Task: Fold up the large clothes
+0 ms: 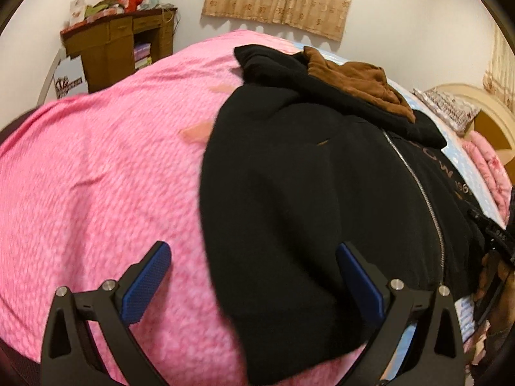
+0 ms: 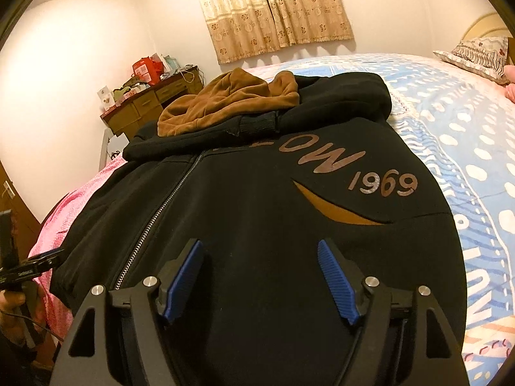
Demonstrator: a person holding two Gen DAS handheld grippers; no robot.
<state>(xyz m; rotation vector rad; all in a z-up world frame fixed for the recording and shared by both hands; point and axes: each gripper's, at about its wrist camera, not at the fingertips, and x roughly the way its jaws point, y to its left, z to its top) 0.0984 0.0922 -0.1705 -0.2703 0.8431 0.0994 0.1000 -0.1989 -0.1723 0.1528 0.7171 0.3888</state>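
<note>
A black zip-up hoodie [image 1: 322,193] [image 2: 257,209] lies front-up on the bed, zipper closed, sleeves folded in, with a brown lining showing at the hood [image 1: 357,83] [image 2: 231,99]. My left gripper [image 1: 254,251] stands open over the hoodie's left hem edge, one blue pad over the pink blanket, the other over black fabric. My right gripper [image 2: 260,251] is open above the lower front of the hoodie, right of the zipper [image 2: 154,218], with nothing pinched between its pads. The other gripper [image 2: 29,267] shows at the far left of the right wrist view.
The bed carries a pink blanket [image 1: 96,177] on the left and a blue dotted sheet [image 2: 450,135] on the right. A pillow [image 2: 479,54] lies by the headboard. A cluttered wooden desk [image 1: 119,45] stands against the wall, under beige curtains [image 2: 273,13].
</note>
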